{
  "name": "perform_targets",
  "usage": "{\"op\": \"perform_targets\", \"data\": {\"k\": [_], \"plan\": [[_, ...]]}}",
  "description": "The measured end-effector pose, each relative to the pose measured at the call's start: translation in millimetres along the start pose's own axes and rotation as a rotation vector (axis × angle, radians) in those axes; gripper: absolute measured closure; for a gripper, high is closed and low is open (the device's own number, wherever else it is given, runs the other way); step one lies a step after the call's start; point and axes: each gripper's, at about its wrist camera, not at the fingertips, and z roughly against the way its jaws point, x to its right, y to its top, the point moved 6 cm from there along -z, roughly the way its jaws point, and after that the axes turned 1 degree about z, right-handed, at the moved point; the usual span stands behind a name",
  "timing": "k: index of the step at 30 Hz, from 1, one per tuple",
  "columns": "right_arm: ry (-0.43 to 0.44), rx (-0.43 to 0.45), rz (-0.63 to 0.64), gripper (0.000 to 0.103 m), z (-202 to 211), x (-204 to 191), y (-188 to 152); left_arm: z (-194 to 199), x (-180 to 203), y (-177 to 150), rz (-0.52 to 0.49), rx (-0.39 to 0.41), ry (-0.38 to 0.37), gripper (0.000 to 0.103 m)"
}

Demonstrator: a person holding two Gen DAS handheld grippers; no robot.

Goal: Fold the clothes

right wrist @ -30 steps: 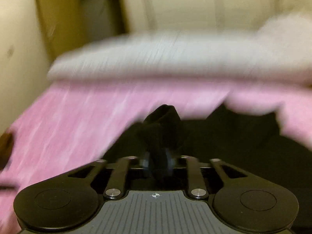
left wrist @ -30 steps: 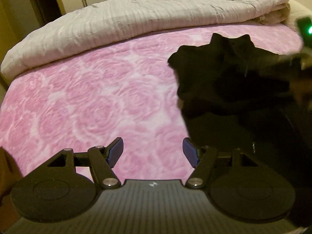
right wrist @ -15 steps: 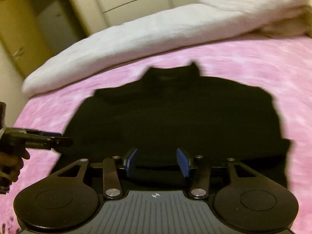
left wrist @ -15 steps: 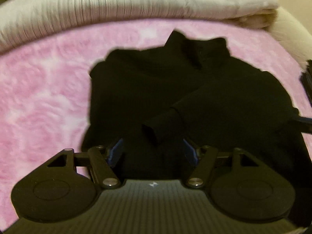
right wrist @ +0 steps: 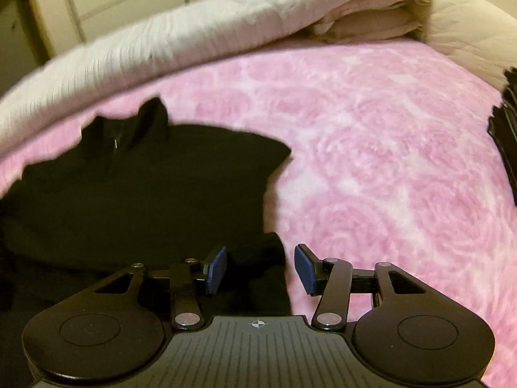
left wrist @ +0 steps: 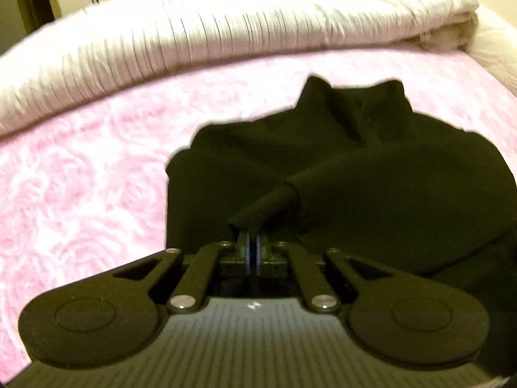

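black sweater (left wrist: 371,174): mid-bed, collar toward far edge; we judge it soft, light, limp | left gripper (left wrist: 253,242): fingers clenched on sleeve cuff (left wrist: 258,207) | right gripper (right wrist: 260,268): fingers opening, released over hem corner.

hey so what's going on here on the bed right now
A person with a handheld gripper in each hand is folding a black sweater laid out on a pink rose-patterned blanket. The left gripper is shut on the cuff of a sleeve that lies folded across the sweater's front. The right gripper is opening over the sweater's edge, its pads not pressing on the cloth. A rolled pale duvet lies along the far side.
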Motion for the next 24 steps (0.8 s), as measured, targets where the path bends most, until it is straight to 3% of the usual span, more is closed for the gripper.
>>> {"op": "perform_targets", "data": {"k": [3, 7, 10, 11, 12, 14, 16, 18, 21, 24], "plan": [[-0.046, -0.053, 0.17, 0.047, -12.0, -9.7, -14.6, -9.3, 5.2, -0.6, -0.026, -0.014, -0.003, 0.101], [-0.084, 0.036, 0.433, 0.047, -14.5, -24.7, -20.3, -19.2, 7.7, -2.4, -0.037, -0.025, 0.015, 0.101], [-0.042, 0.077, 0.658, 0.047, -16.3, -34.2, -26.3, -21.0, 8.3, -2.3, -0.06, -0.034, 0.03, 0.101], [-0.033, 0.083, 0.725, 0.051, -16.6, -35.3, -29.4, -21.5, 8.5, -2.2, -0.067, -0.037, 0.034, 0.101], [-0.027, 0.089, 0.761, 0.068, -15.2, -34.1, -31.4, -21.6, 8.8, -2.0, -0.072, -0.04, 0.038, 0.1], [-0.05, 0.089, 0.734, 0.085, -10.6, -22.1, -33.6, -21.4, 9.9, -1.7, -0.078, -0.048, 0.043, 0.1], [-0.039, 0.06, 0.625, 0.088, -7.3, -7.1, -37.9, -19.7, 11.5, -1.6, -0.083, -0.057, 0.047, 0.1], [-0.02, 0.031, 0.506, 0.098, -3.9, 5.7, -42.2, -14.0, 11.5, -1.6, -0.078, -0.071, 0.047, 0.099], [0.015, 0.011, 0.343, 0.102, 2.0, 18.6, -45.9, 3.5, 10.8, 1.0, -0.06, -0.09, 0.036, 0.095], [0.03, -0.009, 0.286, 0.102, 9.3, 26.5, -50.6, 29.3, 22.7, 10.9, -0.118, -0.067, 0.013, 0.085]]}}
